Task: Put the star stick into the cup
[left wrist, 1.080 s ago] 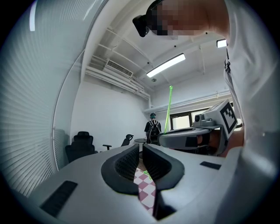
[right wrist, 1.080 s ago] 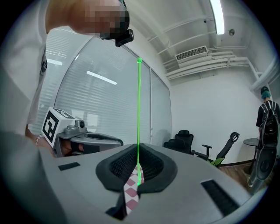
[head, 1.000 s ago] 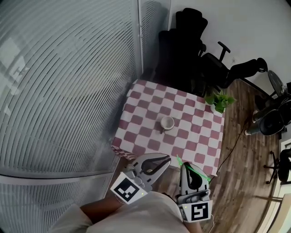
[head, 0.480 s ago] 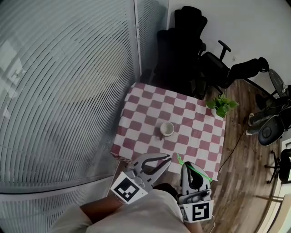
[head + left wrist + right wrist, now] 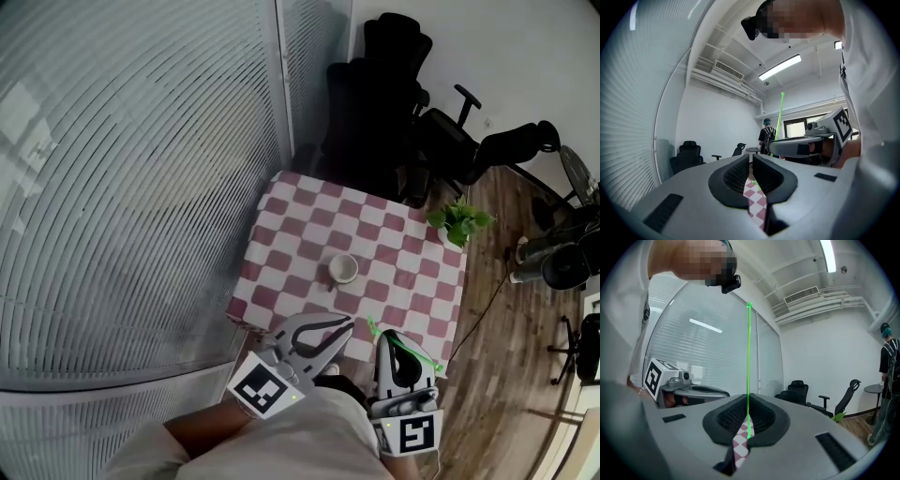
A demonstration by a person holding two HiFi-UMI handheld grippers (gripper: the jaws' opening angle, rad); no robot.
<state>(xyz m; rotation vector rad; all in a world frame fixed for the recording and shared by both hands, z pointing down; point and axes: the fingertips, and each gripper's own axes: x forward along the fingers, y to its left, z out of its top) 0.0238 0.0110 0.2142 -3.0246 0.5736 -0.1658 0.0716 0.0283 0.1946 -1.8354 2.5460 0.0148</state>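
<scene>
A small pale cup [image 5: 344, 269] stands near the middle of the table [image 5: 281, 234], which wears a pink-and-white checked cloth. My right gripper [image 5: 386, 335] hovers at the table's near edge and is shut on the thin green star stick [image 5: 405, 347]. In the right gripper view the stick [image 5: 748, 357] rises straight up from between the pads of my right gripper [image 5: 747, 405]. My left gripper [image 5: 345, 322] hangs beside it to the left, jaws together with nothing in them. The left gripper view shows my left gripper [image 5: 751, 161] and the stick [image 5: 780, 117] off to the right.
A small green potted plant [image 5: 459, 222] sits on the table's far right corner. Black office chairs [image 5: 394, 103] crowd behind the table. A glass wall with blinds [image 5: 141, 169] runs along the left. Wooden floor [image 5: 506, 347] lies to the right.
The table and cup have slid slightly nearer to the grippers in the head view. Both grippers keep their pose, and the stick stays in the right one.
</scene>
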